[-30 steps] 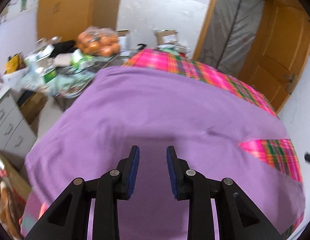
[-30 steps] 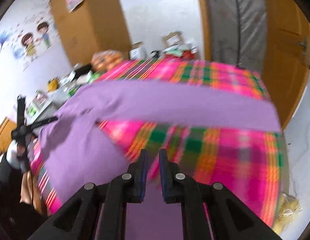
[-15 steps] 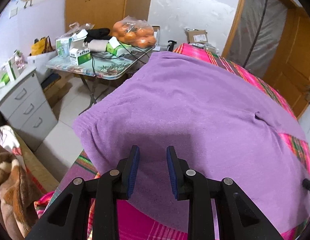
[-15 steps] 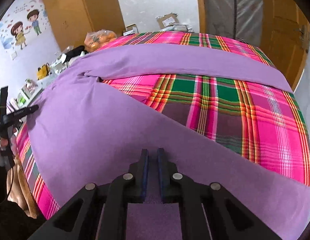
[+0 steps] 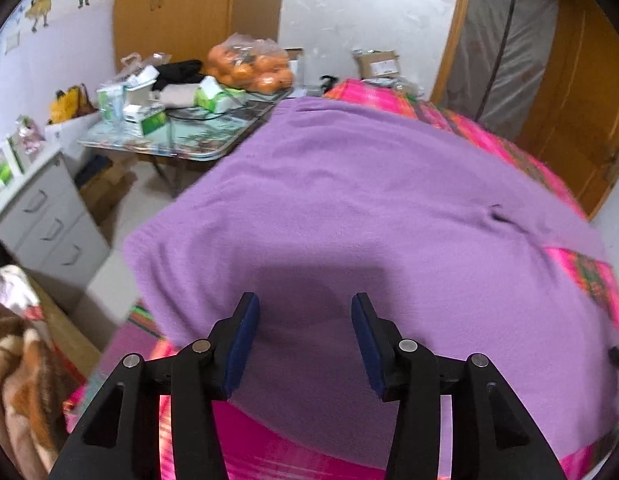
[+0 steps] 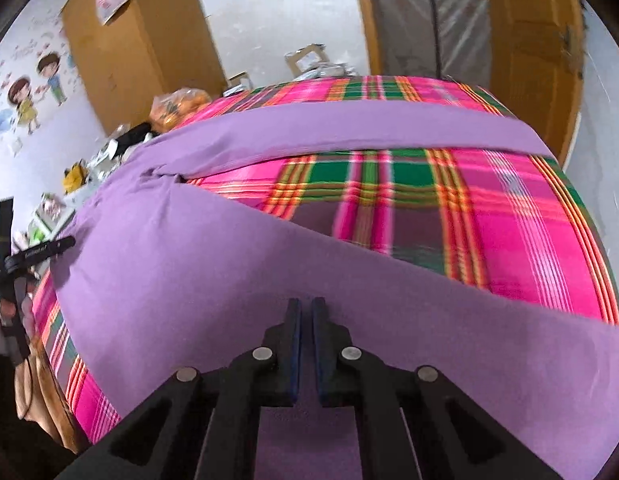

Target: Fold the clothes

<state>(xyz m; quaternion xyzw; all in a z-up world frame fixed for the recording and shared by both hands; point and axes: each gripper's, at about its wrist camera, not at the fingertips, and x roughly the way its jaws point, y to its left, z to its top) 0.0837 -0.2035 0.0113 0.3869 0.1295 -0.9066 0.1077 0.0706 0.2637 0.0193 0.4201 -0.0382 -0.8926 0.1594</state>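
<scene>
In the left wrist view, the left gripper (image 5: 305,336) hangs over the near part of a purple garment (image 5: 369,216) spread flat across a bed with a pink and green plaid cover (image 5: 269,452). Its jaws have just been opening and now stand well apart, with nothing between the blue pads (image 5: 241,344) (the fabric lies below them). To the far left a cluttered side table (image 5: 177,144) carries a bag of oranges (image 5: 249,64). In the right wrist view, the right gripper (image 6: 302,320) points down at the near purple cloth (image 6: 189,280); its jaws have just been closing and are nearly together, only a thin slit left, and I cannot tell whether cloth is pinched in it. One long purple band (image 6: 349,128) crosses the far plaid cover (image 6: 469,208). At the left edge the left gripper (image 6: 13,256) shows, small and dark.
</scene>
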